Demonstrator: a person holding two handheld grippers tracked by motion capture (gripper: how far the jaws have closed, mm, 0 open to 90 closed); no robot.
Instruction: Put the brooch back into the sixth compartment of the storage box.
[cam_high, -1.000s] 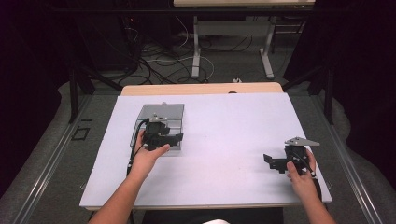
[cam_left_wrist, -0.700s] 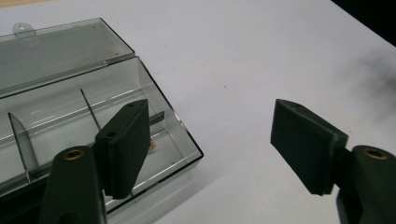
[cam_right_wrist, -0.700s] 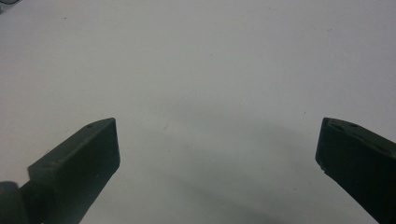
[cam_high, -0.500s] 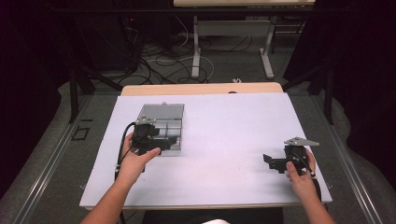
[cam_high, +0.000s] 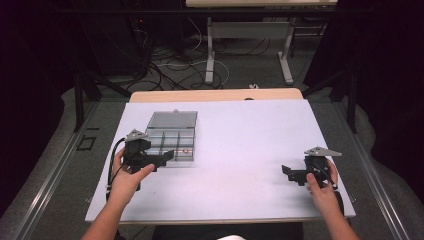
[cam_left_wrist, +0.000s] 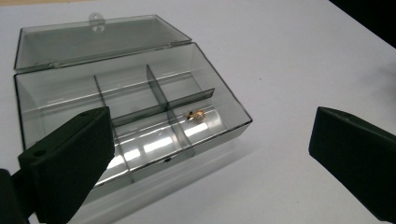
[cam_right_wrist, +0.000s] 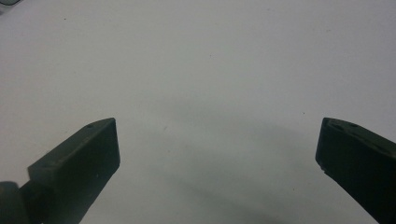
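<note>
A smoky clear compartment box (cam_high: 170, 140) (cam_left_wrist: 140, 116) stands at the left of the white table with its lid (cam_left_wrist: 98, 39) folded back flat. In its front right cell lies a small gold-coloured piece (cam_left_wrist: 196, 114) (cam_high: 186, 150). My left gripper (cam_high: 162, 159) (cam_left_wrist: 208, 128) sits just off the box's near left corner, pointing across its front. Its jaws have just been opening and now stand wide, with nothing between them. At the table's right, near the front edge, rests my right gripper (cam_high: 290, 174) (cam_right_wrist: 217, 140), open over bare table top.
The white table top (cam_high: 240, 145) spreads between the two hands. A wooden board edge (cam_high: 215, 95) lies along its far side. Beyond it, on the dark floor, are cables and a table frame (cam_high: 210, 65).
My left hand has drawn back from above the box, leftward and toward the person, and its jaws have widened. The right hand has stayed put.
</note>
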